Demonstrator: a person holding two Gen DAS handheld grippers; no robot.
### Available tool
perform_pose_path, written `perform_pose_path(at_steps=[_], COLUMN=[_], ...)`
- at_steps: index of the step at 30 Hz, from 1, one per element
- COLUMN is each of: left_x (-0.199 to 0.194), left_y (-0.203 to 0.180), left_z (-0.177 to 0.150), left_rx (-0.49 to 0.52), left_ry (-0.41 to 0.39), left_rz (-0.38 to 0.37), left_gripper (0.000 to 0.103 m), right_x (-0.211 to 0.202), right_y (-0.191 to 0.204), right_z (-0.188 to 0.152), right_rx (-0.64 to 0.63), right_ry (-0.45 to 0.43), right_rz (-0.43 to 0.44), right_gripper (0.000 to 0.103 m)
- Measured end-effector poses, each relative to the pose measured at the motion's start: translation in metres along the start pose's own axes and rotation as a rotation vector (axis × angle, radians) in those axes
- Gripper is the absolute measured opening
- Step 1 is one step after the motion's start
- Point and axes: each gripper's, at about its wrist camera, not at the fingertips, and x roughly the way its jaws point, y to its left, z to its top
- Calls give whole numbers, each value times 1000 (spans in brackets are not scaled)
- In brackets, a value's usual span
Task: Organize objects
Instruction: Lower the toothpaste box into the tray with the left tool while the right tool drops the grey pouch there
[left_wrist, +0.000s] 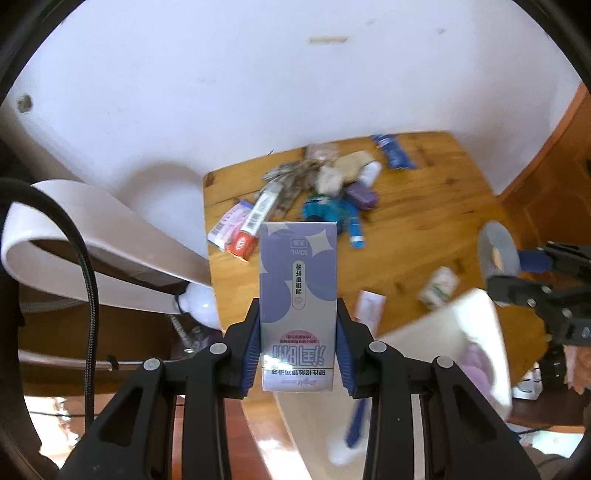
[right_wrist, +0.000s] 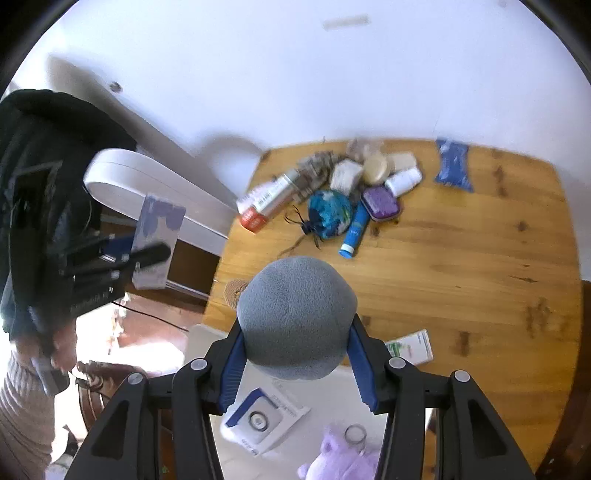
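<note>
Left wrist view: the left gripper (left_wrist: 298, 354) clamps a tall lilac-and-white carton (left_wrist: 297, 295) between its blue pads, held above the wooden table (left_wrist: 424, 221). Its print reads upside down; "10mL" is legible, the Chinese lettering is not clear to me. Beyond it lies a blurred heap including a teal pouch (left_wrist: 323, 208) and a red-capped tube (left_wrist: 255, 225). A white bin (left_wrist: 476, 332) sits at lower right.

Right wrist view: the right gripper (right_wrist: 297, 350) grips a grey plush ball (right_wrist: 295, 317) over the table's near edge. Below, the bin holds a blue-and-white box (right_wrist: 264, 421) and a purple plush toy (right_wrist: 343, 461). The left gripper with its carton shows at far left.
</note>
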Motion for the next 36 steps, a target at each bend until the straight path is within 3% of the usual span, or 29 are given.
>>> perform_pose_path(at_steps=[7,14,20,26,36], left_x=[-51,-71,-62,-38,-4], left_y=[-23,-37,-45,-61,-67], left_z=[-45,-77,-97,-110,-123], left_rx=[-53,-68,-85,-61,-106], left_ry=[-44,-78,-53,-17,53], left_rz=[-88,-69,-50,1,33], left_gripper=[38,38,38,38,38], right_x=[-71,-106,-99,-81,-56], right_y=[36,59,69,77,74], right_z=[-39,-92,-132,-161,-181], right_rx=[-12,-16,-1,-16,-1], right_ry=[-133,-184,-135,-96,-52], right_rz=[-20,-42,-47,-122,-180], right_gripper=[52,52,52,52,54])
